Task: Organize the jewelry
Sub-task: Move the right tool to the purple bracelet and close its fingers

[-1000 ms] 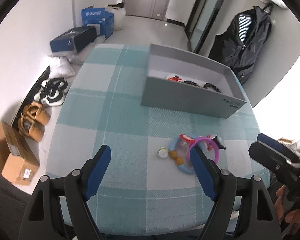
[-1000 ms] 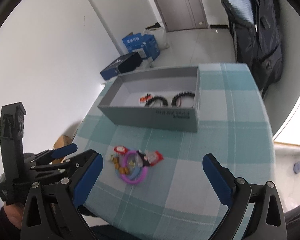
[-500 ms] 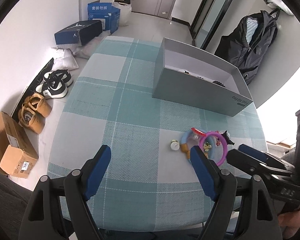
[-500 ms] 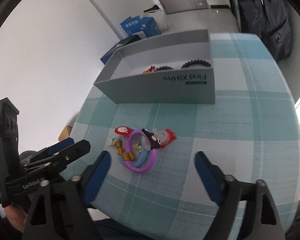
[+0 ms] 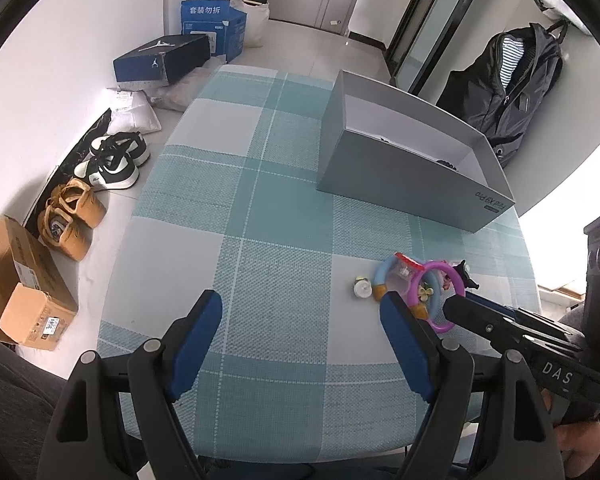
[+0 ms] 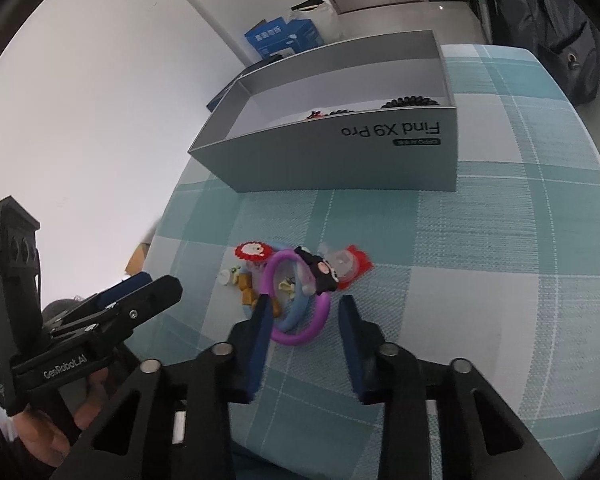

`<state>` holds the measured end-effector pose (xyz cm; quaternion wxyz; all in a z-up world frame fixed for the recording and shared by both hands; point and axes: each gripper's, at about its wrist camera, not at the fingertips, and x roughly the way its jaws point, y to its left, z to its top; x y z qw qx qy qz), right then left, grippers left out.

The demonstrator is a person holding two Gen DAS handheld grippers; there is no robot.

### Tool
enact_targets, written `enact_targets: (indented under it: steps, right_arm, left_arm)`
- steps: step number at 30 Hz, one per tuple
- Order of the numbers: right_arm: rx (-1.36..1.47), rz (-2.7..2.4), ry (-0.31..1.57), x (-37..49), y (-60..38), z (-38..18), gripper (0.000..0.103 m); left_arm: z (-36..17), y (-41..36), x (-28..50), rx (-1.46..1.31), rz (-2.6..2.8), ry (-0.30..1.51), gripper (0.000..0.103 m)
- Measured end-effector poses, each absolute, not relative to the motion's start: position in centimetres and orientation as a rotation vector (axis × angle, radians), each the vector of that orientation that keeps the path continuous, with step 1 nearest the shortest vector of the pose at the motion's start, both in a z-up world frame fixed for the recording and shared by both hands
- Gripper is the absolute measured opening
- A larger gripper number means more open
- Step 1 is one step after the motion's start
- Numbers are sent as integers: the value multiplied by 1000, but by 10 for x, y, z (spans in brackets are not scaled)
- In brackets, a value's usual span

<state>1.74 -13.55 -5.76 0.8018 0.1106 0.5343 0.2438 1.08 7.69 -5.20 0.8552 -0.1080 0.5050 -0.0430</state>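
Observation:
A small heap of jewelry lies on the teal checked tablecloth: a purple bangle (image 6: 300, 330), a blue bangle (image 6: 294, 316), a red flower charm (image 6: 253, 251), a black figure charm (image 6: 320, 274) and a red tag (image 6: 354, 266). The heap also shows in the left wrist view (image 5: 424, 284). My right gripper (image 6: 305, 308) is partly closed, its fingers either side of the bangles' near rim, touching nothing. My left gripper (image 5: 302, 316) is wide open and empty, left of the heap. The grey open box (image 6: 340, 160) holds dark bracelets (image 6: 410, 102).
The box (image 5: 404, 188) stands at the table's far right. On the floor to the left are shoes (image 5: 112, 160), a cardboard carton (image 5: 20, 284) and blue boxes (image 5: 212, 24). A dark jacket (image 5: 516, 84) hangs at the right. The table's near edge is just under both grippers.
My right gripper has moved forward and down to the heap and its jaws have narrowed around the bangles. My left gripper stayed open and shifted slightly.

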Motion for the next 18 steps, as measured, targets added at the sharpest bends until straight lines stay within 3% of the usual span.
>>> enact_targets:
  steps: [7, 18]
  right_arm:
    - [221, 497, 1147, 17, -138, -57, 8]
    - [184, 529, 1102, 10, -136, -45, 7]
  left_arm:
    - [-55, 74, 12, -213, -84, 1074, 78]
    - [-57, 73, 13, -197, -73, 1071, 78]
